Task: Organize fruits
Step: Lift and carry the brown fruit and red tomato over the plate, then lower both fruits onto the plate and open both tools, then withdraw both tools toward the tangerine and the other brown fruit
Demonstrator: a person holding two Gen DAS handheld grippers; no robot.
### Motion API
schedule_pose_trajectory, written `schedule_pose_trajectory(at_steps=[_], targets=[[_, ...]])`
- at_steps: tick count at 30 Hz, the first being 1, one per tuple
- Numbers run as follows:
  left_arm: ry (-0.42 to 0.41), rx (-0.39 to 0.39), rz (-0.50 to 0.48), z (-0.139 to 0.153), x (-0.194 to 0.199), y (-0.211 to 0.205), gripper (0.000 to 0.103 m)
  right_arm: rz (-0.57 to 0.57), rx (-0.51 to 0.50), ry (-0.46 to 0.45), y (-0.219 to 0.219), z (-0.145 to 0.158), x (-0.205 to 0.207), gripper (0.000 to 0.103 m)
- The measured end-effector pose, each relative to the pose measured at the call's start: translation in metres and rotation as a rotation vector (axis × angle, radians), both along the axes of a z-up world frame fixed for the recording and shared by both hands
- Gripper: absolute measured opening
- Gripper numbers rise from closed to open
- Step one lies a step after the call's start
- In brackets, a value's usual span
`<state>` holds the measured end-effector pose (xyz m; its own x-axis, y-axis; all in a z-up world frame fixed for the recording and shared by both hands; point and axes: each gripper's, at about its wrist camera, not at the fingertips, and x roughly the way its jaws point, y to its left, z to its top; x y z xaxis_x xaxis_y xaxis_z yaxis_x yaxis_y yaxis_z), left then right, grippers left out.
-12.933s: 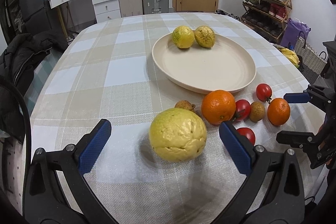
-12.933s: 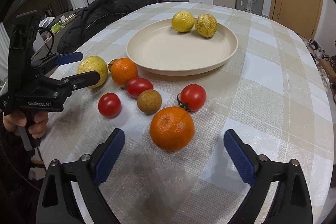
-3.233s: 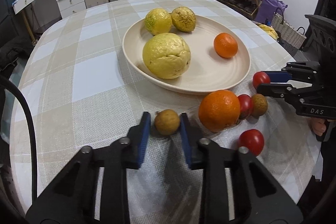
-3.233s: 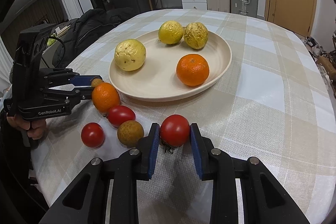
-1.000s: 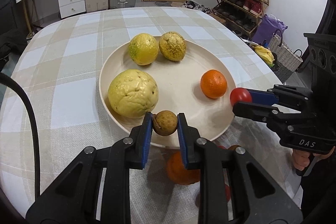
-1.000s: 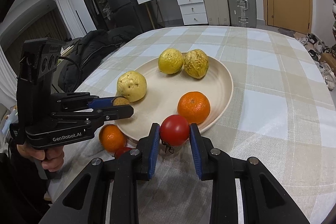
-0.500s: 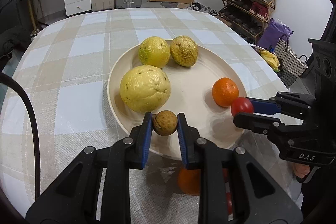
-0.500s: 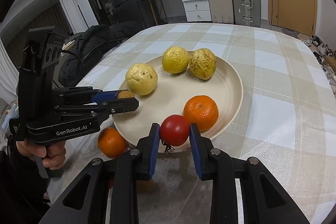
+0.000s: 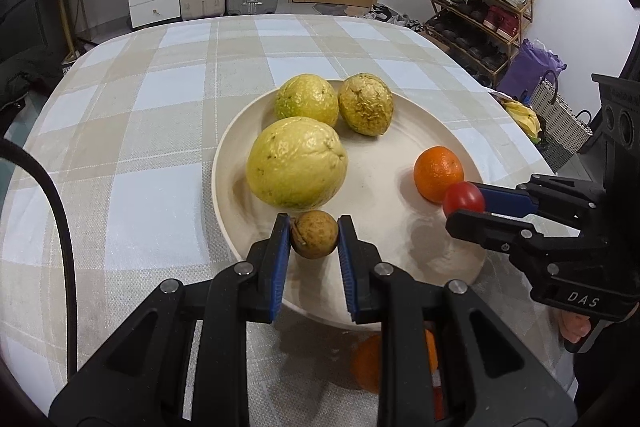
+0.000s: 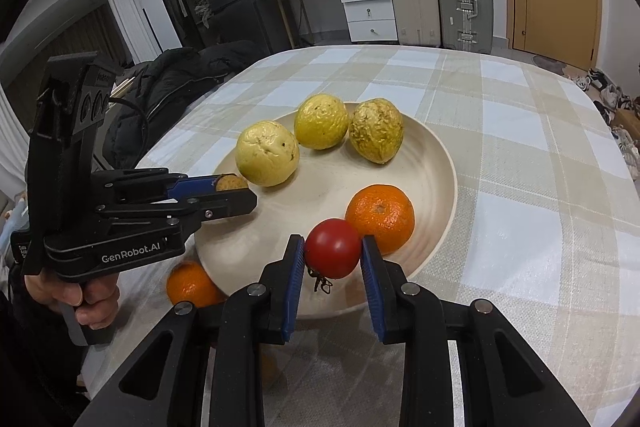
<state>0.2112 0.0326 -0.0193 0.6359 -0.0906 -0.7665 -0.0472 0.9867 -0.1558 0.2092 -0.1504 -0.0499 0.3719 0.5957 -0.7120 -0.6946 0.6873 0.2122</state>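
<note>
My left gripper [image 9: 314,234] is shut on a small brown fruit [image 9: 314,234], held just over the near rim of the cream plate [image 9: 384,211]. On the plate lie a large yellow citrus [image 9: 296,163], two smaller yellow fruits [image 9: 307,99] [image 9: 365,104] and a small orange [image 9: 438,173]. My right gripper [image 10: 333,254] is shut on a red tomato [image 10: 333,247], hovering over the plate's [image 10: 320,187] near edge beside the small orange [image 10: 380,213]. In the right wrist view the left gripper [image 10: 230,193] and its brown fruit [image 10: 231,183] hang at the plate's left side.
A second orange [image 10: 192,285] lies on the checked tablecloth [image 10: 520,187] just outside the plate, partly hidden under the grippers; in the left wrist view that orange [image 9: 370,363] shows below the plate. A hand [image 10: 80,297] holds the left gripper. Suitcases, drawers and a shoe rack stand beyond the table.
Both grippers, each still shut on its fruit, have drawn slightly further in over the plate's near rim; the plate looks larger and closer in both views.
</note>
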Motion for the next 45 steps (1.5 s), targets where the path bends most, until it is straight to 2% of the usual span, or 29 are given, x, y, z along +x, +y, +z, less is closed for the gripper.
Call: schedule_pose_trajectory(at_steps=[10,14,16,19,20,22,23,24,27,30,33,45], targets=[[0.007,0.024,0.007,-0.003,0.000,-0.005,0.021,-0.023,-0.016,-0.022,-0.001,0.000,-0.001,0.030],[0.002,-0.001,0.002,-0.001,-0.005,-0.003,0.023,-0.043,-0.016,-0.048,-0.007,0.003,-0.006,0.039],[-0.007,-0.013,0.005,0.003,-0.010,-0.002,0.030,-0.057,-0.021,-0.081,-0.011,0.007,-0.009,0.047],[-0.029,-0.024,-0.001,0.009,-0.018,-0.002,0.046,-0.071,-0.002,-0.067,-0.019,0.011,-0.011,0.051],[-0.039,-0.022,-0.003,0.012,-0.022,-0.003,0.053,-0.082,-0.002,-0.072,-0.022,0.012,-0.012,0.056],[-0.040,0.001,0.007,0.016,-0.027,-0.005,0.069,-0.089,0.001,-0.083,-0.027,0.014,-0.016,0.069],[-0.037,0.018,0.021,0.017,-0.030,-0.005,0.084,-0.092,0.009,-0.085,-0.029,0.015,-0.018,0.081],[-0.043,0.027,0.032,0.018,-0.033,-0.005,0.086,-0.102,0.018,-0.085,-0.032,0.016,-0.020,0.091],[-0.048,0.036,0.049,0.020,-0.043,-0.002,0.089,-0.107,0.030,-0.083,-0.037,0.019,-0.025,0.102],[-0.045,0.037,0.071,0.020,-0.052,0.002,0.102,-0.093,0.031,-0.083,-0.038,0.019,-0.030,0.103],[-0.061,0.025,0.085,0.022,-0.063,0.005,0.102,-0.094,0.032,-0.082,-0.039,0.020,-0.035,0.103],[-0.065,0.074,0.098,0.028,-0.083,0.005,0.102,-0.051,-0.032,-0.076,-0.034,0.011,-0.052,0.103]])
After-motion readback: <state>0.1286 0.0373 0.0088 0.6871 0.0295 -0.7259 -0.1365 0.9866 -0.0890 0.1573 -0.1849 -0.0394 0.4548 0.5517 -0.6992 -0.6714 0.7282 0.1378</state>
